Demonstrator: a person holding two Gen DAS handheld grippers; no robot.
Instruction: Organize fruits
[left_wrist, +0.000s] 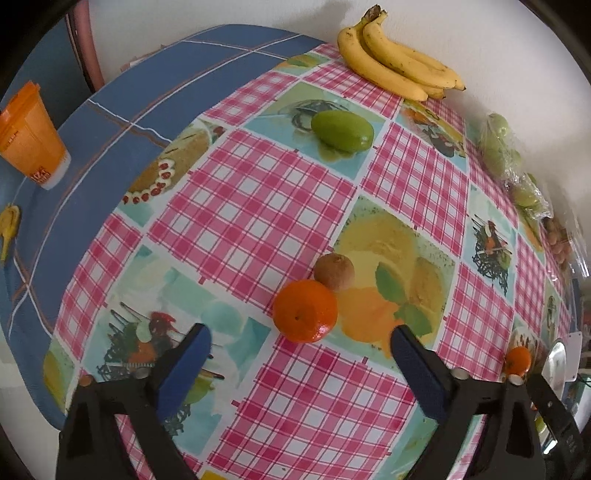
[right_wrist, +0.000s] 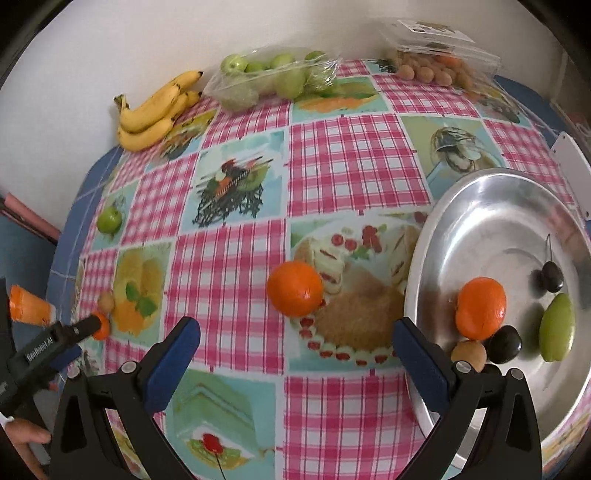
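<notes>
Tangerine (left_wrist: 305, 311) lies just ahead of released left claw (left_wrist: 301, 341), touching kiwi (left_wrist: 334, 271).

The tray (right_wrist: 461, 206) lies right of a tangerine (right_wrist: 294, 293) on the table (right_wrist: 229, 258). Bananas (right_wrist: 155, 110) lie at the rear left, against the wall (right_wrist: 74, 55).
</notes>
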